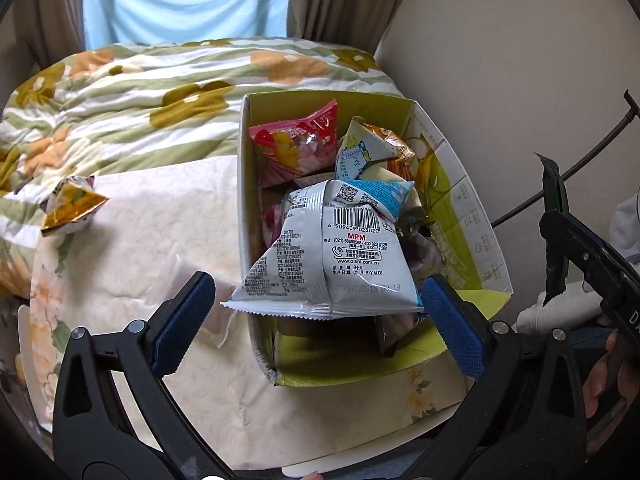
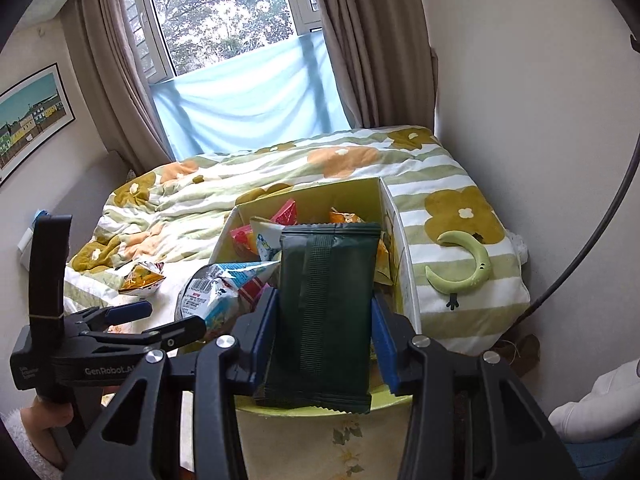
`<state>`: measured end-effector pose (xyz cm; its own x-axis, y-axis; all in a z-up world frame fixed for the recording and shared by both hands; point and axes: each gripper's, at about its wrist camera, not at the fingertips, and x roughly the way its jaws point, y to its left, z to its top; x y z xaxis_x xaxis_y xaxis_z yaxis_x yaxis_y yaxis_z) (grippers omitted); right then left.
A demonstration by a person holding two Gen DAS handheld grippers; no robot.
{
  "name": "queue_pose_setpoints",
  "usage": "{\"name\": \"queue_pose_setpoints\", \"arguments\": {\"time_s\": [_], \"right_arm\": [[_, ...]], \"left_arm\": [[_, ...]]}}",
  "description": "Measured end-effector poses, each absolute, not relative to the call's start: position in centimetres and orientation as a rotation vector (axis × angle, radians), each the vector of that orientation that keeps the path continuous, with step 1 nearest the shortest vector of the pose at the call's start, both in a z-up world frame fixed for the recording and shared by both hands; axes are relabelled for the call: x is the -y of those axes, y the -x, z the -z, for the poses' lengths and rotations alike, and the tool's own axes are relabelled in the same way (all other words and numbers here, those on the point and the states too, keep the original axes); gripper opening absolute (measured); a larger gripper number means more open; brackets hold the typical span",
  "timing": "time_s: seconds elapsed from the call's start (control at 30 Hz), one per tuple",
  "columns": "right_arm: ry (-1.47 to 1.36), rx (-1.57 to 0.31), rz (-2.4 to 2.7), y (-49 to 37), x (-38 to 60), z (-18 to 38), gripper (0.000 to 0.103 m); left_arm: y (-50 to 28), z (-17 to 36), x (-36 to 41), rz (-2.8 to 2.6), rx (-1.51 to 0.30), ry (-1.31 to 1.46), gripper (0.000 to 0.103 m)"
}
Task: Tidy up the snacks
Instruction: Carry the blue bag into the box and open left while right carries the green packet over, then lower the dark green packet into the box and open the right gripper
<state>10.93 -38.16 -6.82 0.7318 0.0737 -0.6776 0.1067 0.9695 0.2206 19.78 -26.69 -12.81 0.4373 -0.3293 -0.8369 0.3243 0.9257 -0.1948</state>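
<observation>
Left wrist view: left gripper [image 1: 316,312] spread wide, nothing pinched — the white snack bag [image 1: 332,256] lies between the pads but they don't press it. Bag rests on the pile at the near end of the cardboard box [image 1: 460,204], its crimped edge hanging over the near-left wall toward the claw. Pink packet [image 1: 296,148] deeper in the box. One orange packet [image 1: 72,208] loose on the bed, well left of the box. Claw points steeply down over the box's near end.

Right wrist view: right gripper [image 2: 326,336] clenched on the dark green packet [image 2: 328,312], long axis upright, pads on its two long sides. Box lies straight ahead just beyond it — this hand is placed for the next drop. Gripper angled down.
</observation>
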Motion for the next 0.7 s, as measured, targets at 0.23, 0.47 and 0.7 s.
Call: {"name": "queue_pose_setpoints", "arguments": {"time_s": [0.23,0.47,0.7], "right_arm": [[-0.243,-0.722,0.003,-12.5,38.2,5.5,0.041],[-0.268,-0.787,-0.008,-15.7,40.7,7.1,0.041],[-0.309,-0.889,-0.024,-18.9,43.0,10.6,0.041]], "left_arm": [[-19.1,10.8,26.8,0.457,-0.985,0.003,0.102],[-19.1,10.1,26.8,0.424,-0.963,0.005,0.102],[-18.7,11.3,26.5,0.378,-0.981,0.01,0.102]]}}
